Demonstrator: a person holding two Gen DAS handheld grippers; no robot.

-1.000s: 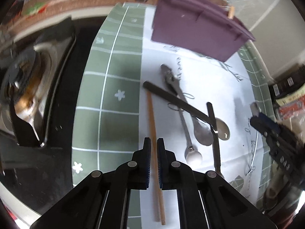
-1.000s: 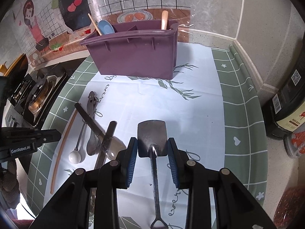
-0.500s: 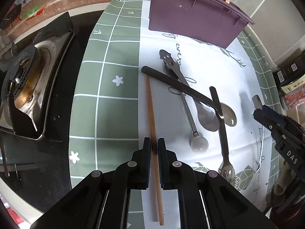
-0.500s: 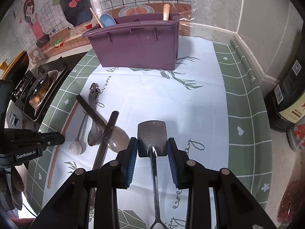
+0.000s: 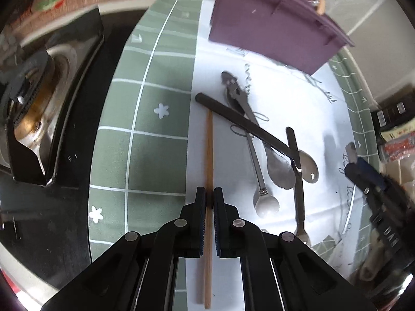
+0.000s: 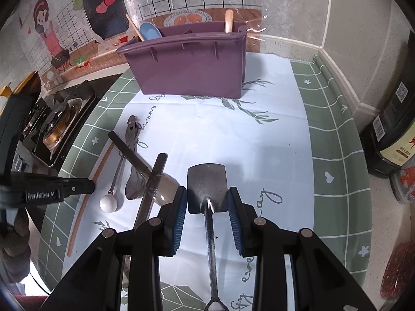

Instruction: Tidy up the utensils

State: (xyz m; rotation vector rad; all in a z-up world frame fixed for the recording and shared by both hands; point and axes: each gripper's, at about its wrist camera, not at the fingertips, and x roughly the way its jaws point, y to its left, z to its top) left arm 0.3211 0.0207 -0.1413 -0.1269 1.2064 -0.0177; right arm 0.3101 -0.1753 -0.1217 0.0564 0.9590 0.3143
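Note:
My left gripper (image 5: 209, 197) is shut on a wooden chopstick (image 5: 209, 150) that runs forward toward the purple utensil caddy (image 5: 272, 23). My right gripper (image 6: 207, 200) is shut on the blade of a small metal spatula (image 6: 206, 184), held above the mat. Several utensils lie on the white mat: a black-handled spoon (image 5: 249, 127), a steel spoon (image 5: 262, 140), a white-tipped scoop (image 5: 267, 206) and a fork (image 5: 298, 181). The caddy (image 6: 189, 64) holds a blue spoon (image 6: 150, 30) and a wooden handle (image 6: 228, 20).
A gas stove (image 5: 31, 103) sits left of the green checked mat (image 5: 145, 155). A dark bottle (image 6: 391, 134) and red packets (image 6: 404, 181) stand at the right by the wall. The left gripper shows at the left in the right wrist view (image 6: 52, 191).
The left gripper with the chopstick rocked slightly, drawing back and then forward toward the caddy. The right gripper still holds the spatula and shifted only a little.

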